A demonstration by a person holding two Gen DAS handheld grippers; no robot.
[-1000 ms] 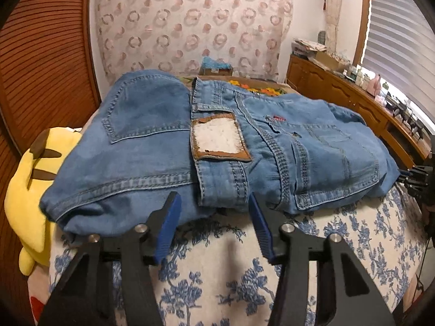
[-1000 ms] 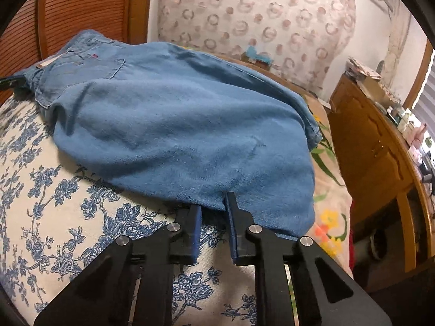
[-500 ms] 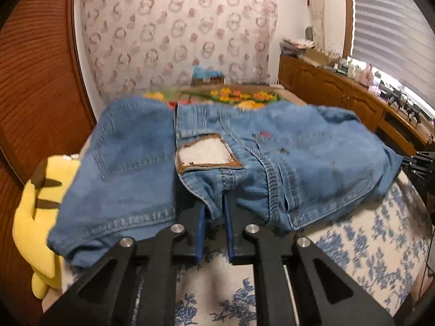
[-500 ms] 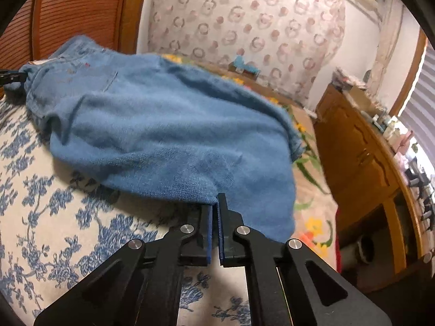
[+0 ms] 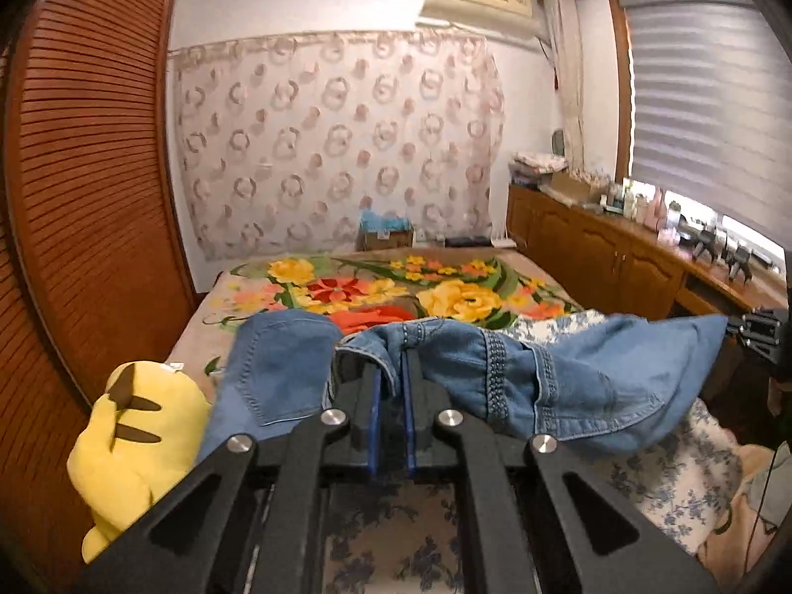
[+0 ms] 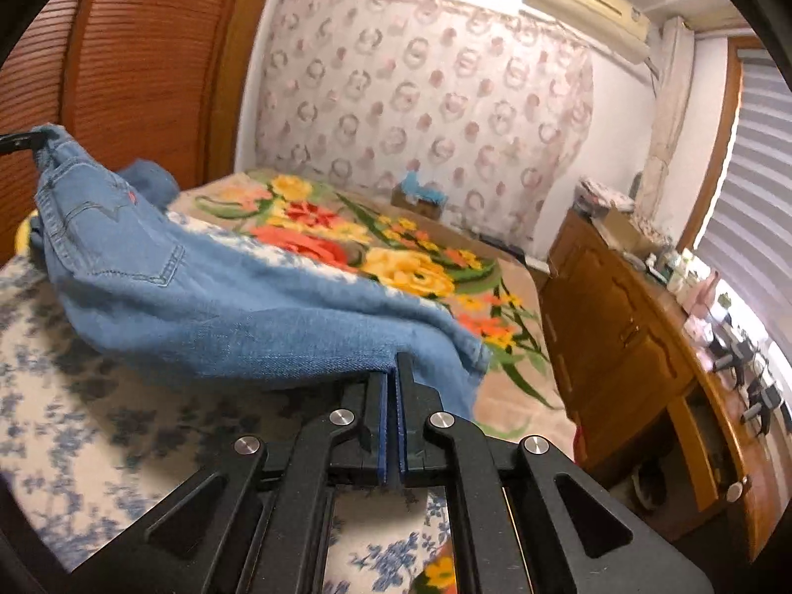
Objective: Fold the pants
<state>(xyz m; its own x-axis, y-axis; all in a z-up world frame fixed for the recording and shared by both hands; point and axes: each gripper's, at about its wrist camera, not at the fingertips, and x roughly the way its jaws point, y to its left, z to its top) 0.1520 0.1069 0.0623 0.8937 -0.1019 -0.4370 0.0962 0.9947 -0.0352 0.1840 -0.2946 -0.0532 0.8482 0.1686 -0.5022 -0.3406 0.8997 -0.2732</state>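
Note:
Blue denim pants (image 5: 584,376) hang lifted above the bed, stretched between both grippers. My left gripper (image 5: 389,381) is shut on the waistband near the middle, the fabric bunched over its fingers. My right gripper (image 6: 392,376) is shut on the near edge of the leg end of the pants (image 6: 237,317). The right gripper shows at the right edge of the left wrist view (image 5: 757,331); the left one shows at the left edge of the right wrist view (image 6: 22,142). The pants sag between them.
A bed with a floral blanket (image 5: 386,292) and a blue flowered sheet (image 5: 678,475) lies below. A yellow plush toy (image 5: 133,445) sits at the left. A wooden cabinet (image 6: 643,336) with clutter runs along the right. A louvred wardrobe door (image 5: 84,188) stands left.
Both grippers closed on the pants and raised them off the bed. The pants, flat before, now hang in the air and the floral blanket shows beyond.

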